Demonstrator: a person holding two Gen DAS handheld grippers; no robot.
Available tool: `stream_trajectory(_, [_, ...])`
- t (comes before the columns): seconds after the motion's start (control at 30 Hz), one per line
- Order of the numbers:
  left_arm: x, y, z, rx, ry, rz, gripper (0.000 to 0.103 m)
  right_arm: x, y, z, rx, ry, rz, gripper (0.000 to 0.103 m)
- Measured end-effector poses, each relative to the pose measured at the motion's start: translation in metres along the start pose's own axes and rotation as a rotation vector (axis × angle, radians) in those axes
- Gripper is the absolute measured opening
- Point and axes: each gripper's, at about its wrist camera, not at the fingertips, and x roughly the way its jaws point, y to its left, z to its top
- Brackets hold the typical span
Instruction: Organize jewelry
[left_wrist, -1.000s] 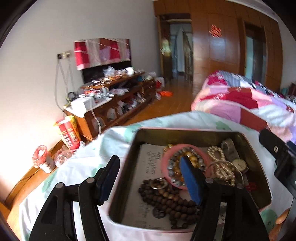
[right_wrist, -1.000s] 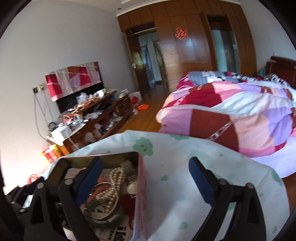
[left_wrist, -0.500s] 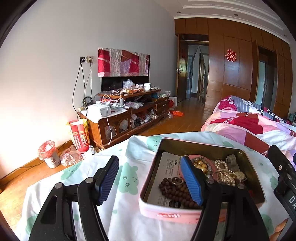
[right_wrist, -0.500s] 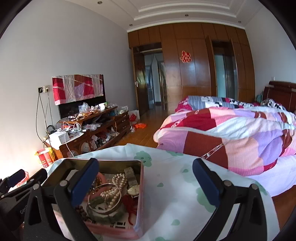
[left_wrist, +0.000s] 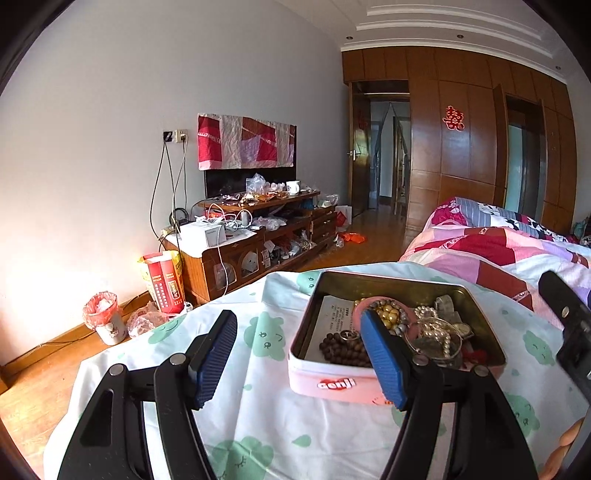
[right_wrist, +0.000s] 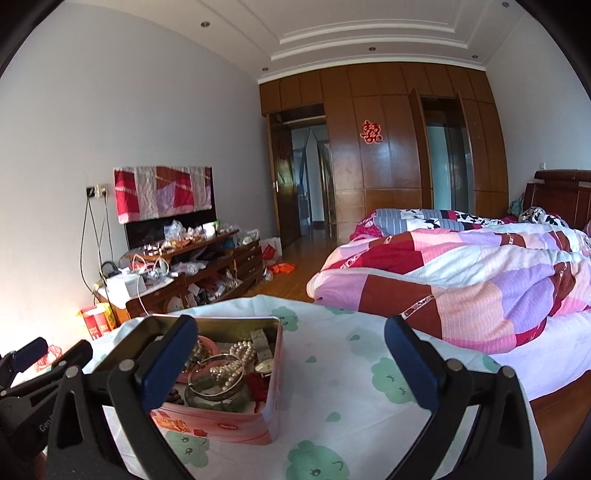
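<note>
**Open tin, tangled contents, both claws empty**

Pink tin set on the green-printed cloth, lid off, holding all the jewelry. Inside the tin: dark wooden bead strand at the near left corner over a printed paper sheet; pink round dish of gold and grey beads toward the middle; pearl strand and silver bangle heaped together toward the right wall; small watch just beside the pearls; something red at the near right corner, too tangled to name.

Left gripper spread wide, holding nothing, right pad hanging over the tin's middle, left pad outside the tin's left wall. Right gripper likewise wide apart and empty, 1 pad over the tin, the other well to its right.

Likely handling: bead and pearl strands limp, light, prone to snag neighbours and slip; best pinched across a bunched section. Bangle stiff, smooth, probably slippery; best taken across its rim. Watch face fragile; strap the safer hold.
</note>
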Motion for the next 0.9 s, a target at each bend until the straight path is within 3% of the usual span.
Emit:
stream_trajectory(0.47, [-0.023, 0.000, -0.005, 0.011, -0.049, -0.018, 0.070, -0.047, -0.016, -0.005, 0.086, -0.106, 0.029, 0.103])
stream_trajectory(0.9, [-0.019, -0.003, -0.008, 0.023, -0.021, -0.021, 0.070, -0.042, -0.014, -0.006, 0.070, -0.086, 0.033, 0.103])
